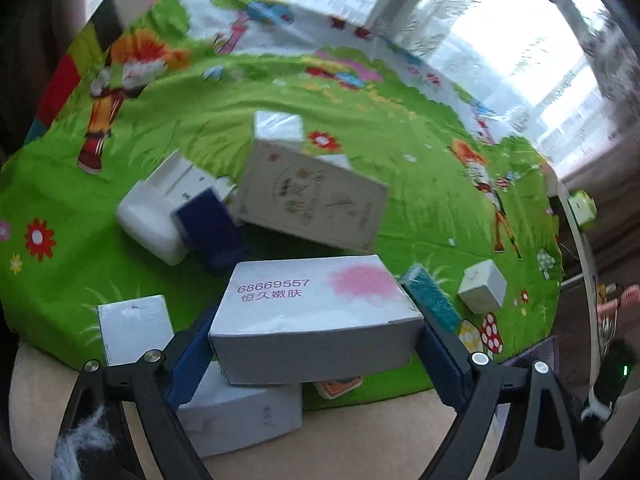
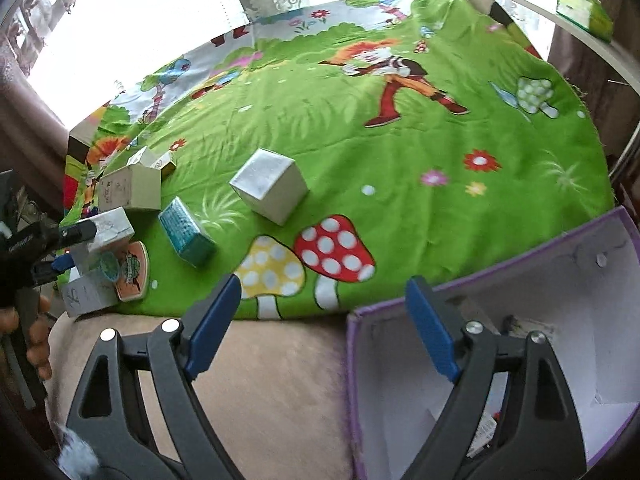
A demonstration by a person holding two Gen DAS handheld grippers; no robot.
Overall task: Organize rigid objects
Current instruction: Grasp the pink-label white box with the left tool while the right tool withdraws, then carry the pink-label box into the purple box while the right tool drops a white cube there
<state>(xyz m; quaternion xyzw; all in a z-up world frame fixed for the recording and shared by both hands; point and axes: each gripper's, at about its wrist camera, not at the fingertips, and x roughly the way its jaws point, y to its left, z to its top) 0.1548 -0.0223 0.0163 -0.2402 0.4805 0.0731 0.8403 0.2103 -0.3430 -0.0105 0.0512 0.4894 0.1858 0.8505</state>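
My left gripper (image 1: 316, 316) is shut on a white box (image 1: 312, 304) with a pink blot and purple print; its blue pads (image 1: 192, 348) press both ends. The box sits over another white box (image 1: 240, 412) at the mat's near edge. My right gripper (image 2: 323, 284) is open with nothing between its fingers, over a beige cushion (image 2: 260, 380) beside an open purple-rimmed box (image 2: 520, 312). In the right wrist view the left gripper (image 2: 76, 240) shows at the far left among the boxes, a hand (image 2: 28, 344) behind it.
On the green cartoon mat (image 1: 420, 184) lie a large floral white box (image 1: 312, 196), a white plastic item (image 1: 152, 220), a dark blue box (image 1: 212, 232), a teal box (image 2: 186, 236), a silver cube (image 2: 270, 184) and an orange mushroom-shaped piece (image 2: 132, 272).
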